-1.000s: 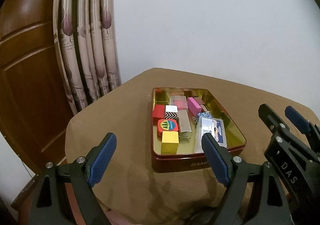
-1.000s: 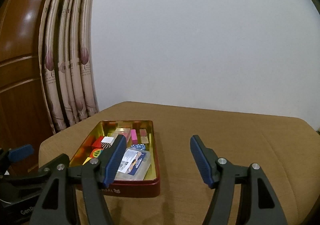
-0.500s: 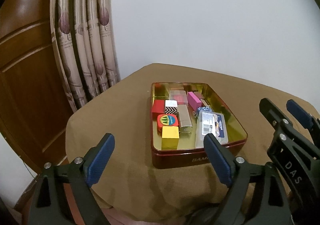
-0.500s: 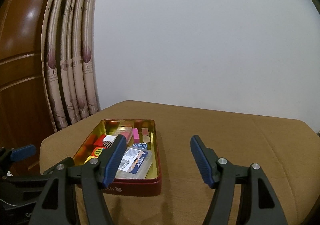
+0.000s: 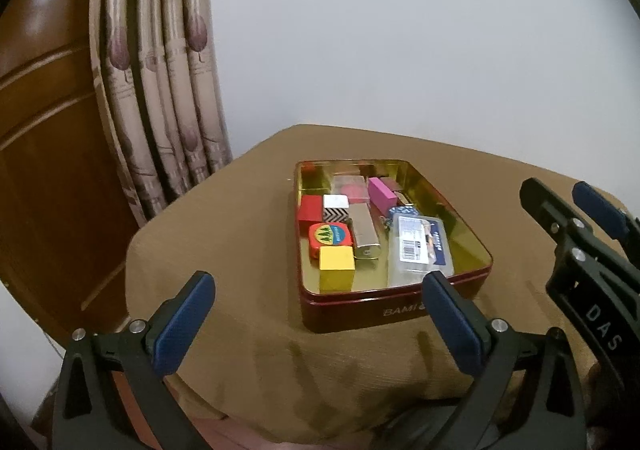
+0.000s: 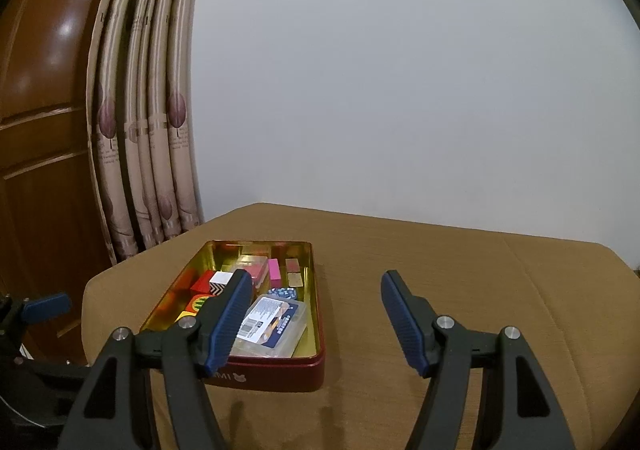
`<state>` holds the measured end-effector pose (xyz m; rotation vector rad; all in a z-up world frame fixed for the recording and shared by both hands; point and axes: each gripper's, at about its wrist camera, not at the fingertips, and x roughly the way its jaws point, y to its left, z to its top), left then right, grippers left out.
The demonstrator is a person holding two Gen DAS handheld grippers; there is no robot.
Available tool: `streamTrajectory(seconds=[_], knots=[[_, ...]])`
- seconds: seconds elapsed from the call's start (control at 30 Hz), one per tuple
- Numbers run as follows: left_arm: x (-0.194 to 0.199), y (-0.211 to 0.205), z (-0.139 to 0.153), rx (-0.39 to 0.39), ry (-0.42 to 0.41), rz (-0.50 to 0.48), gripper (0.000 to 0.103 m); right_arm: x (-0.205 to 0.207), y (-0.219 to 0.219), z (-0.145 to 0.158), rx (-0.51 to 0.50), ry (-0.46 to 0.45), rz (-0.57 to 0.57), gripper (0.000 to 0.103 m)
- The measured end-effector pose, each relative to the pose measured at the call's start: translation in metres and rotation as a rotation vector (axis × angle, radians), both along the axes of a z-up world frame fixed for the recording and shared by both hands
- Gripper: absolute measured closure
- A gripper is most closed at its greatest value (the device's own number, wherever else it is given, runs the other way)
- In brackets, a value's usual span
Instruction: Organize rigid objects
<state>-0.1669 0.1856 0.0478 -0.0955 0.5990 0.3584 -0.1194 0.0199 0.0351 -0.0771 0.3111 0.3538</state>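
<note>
A red tin [image 5: 400,312] with a gold inside sits on a brown-clothed table [image 5: 224,234]. In it lie a yellow cube [image 5: 337,266], a red round-cornered box [image 5: 329,234], a red block [image 5: 311,207], a zigzag-patterned cube [image 5: 335,207], a metallic bar [image 5: 365,232], a pink block [image 5: 382,193] and a clear plastic case [image 5: 420,246]. My left gripper [image 5: 318,324] hovers in front of the tin, its jaws opening wide with nothing between them. My right gripper [image 6: 316,320] is open beside the tin [image 6: 280,372], holding nothing; it also shows at the left wrist view's right edge.
A wooden door [image 5: 44,153] and a patterned curtain [image 5: 160,89] stand left of the table. A plain white wall [image 5: 420,33] is behind it. Bare cloth lies right of the tin [image 6: 460,274].
My left gripper's jaws have spread wider apart. The tin and its contents have not moved, and the right gripper stays as it was.
</note>
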Motion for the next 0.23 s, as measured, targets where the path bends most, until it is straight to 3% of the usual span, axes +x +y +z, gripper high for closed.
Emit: streamTrajectory(seconds=[0.23], knots=[[0.0024, -0.0020, 0.0004, -0.011, 0.022, -0.006, 0.001, -0.0004, 0.0009, 0.0010, 0.003, 0.002, -0.005, 0.033]])
